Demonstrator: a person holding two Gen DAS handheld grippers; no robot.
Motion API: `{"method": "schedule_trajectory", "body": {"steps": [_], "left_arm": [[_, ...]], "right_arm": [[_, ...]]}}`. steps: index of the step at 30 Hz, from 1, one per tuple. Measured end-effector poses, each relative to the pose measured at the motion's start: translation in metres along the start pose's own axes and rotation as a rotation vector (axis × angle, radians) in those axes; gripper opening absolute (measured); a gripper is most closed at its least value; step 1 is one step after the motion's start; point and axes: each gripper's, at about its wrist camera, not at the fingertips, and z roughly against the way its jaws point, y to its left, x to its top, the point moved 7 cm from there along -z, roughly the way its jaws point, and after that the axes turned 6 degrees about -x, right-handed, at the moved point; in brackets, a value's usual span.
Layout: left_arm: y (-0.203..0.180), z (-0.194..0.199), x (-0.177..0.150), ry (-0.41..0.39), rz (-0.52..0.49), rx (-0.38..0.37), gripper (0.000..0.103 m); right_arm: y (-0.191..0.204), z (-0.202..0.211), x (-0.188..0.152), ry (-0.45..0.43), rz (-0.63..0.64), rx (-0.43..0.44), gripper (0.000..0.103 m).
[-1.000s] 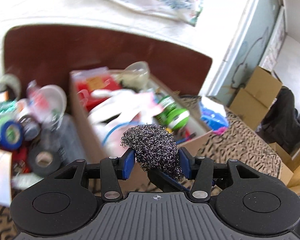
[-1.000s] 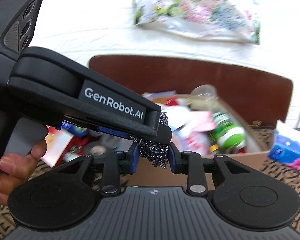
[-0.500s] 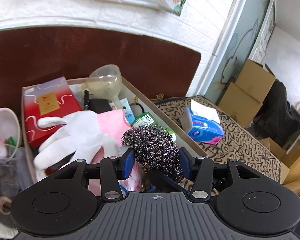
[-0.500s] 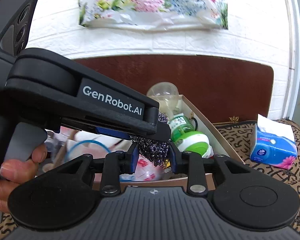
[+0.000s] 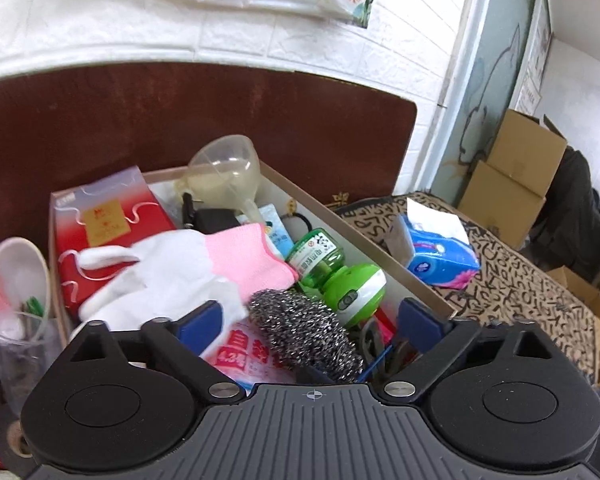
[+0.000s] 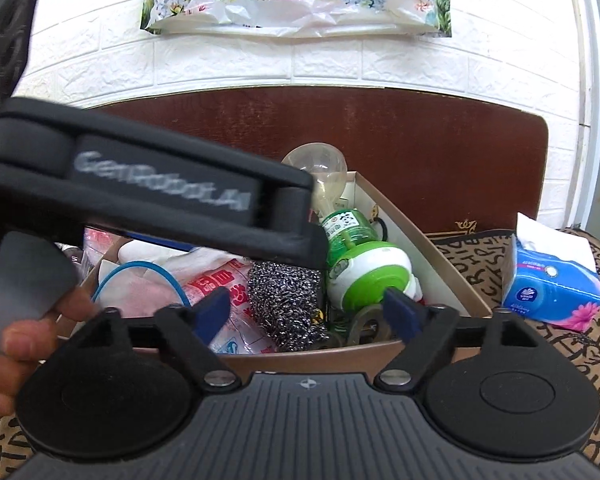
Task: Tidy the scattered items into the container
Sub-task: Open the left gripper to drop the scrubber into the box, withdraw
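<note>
A steel wool scourer (image 5: 304, 332) (image 6: 288, 300) lies in the cardboard box (image 5: 380, 248) (image 6: 432, 264), on a red-printed plastic packet and beside a green bottle (image 5: 332, 276) (image 6: 360, 272). My left gripper (image 5: 310, 320) hangs over the box's near end with its jaws opening; the blue pads (image 5: 202, 320) stand well clear of the scourer between them. My right gripper (image 6: 306, 312) is also opening, its pads (image 6: 400, 312) apart from the scourer. The left gripper's black body (image 6: 160, 196) crosses the right wrist view, held by a hand (image 6: 28, 336).
The box also holds a white and pink glove (image 5: 188, 268), a red packet (image 5: 108, 220) and a clear funnel (image 5: 224, 172). A blue tissue pack (image 5: 440, 260) (image 6: 552, 284) sits right of it on patterned cloth. A white bowl (image 5: 18, 268) and clear cup (image 5: 24, 344) stand left.
Both grippers came over the box and then opened wide. The scourer they both pinched has dropped from between the pads into the box.
</note>
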Motion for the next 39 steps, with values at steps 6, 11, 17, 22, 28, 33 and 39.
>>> {"method": "schedule_trajectory", "body": {"steps": [6, 11, 17, 22, 28, 33, 39], "left_arm": [[-0.004, 0.017, -0.013, 0.036, 0.006, 0.032, 0.103], [-0.007, 0.032, -0.023, 0.037, 0.001, 0.05, 0.103], [-0.01, 0.051, -0.029, 0.033, 0.017, 0.052, 0.103], [-0.015, 0.072, -0.029, 0.002, 0.018, 0.04, 0.103], [-0.013, 0.108, -0.036, -0.065, 0.073, 0.003, 0.103], [0.003, 0.135, -0.068, -0.075, 0.137, 0.044, 0.103], [0.033, 0.167, -0.112, -0.064, 0.235, 0.098, 0.103]], "right_arm": [[0.001, 0.012, -0.003, 0.019, -0.021, 0.015, 0.103], [0.01, 0.023, 0.002, 0.016, -0.023, 0.026, 0.103], [0.02, 0.043, 0.01, -0.008, -0.003, 0.028, 0.103], [0.028, 0.061, 0.016, -0.032, 0.011, 0.028, 0.103], [0.043, 0.085, 0.02, -0.06, 0.035, 0.054, 0.103], [0.07, 0.096, 0.006, -0.035, 0.081, 0.112, 0.103], [0.116, 0.102, -0.022, 0.036, 0.12, 0.214, 0.103]]}}
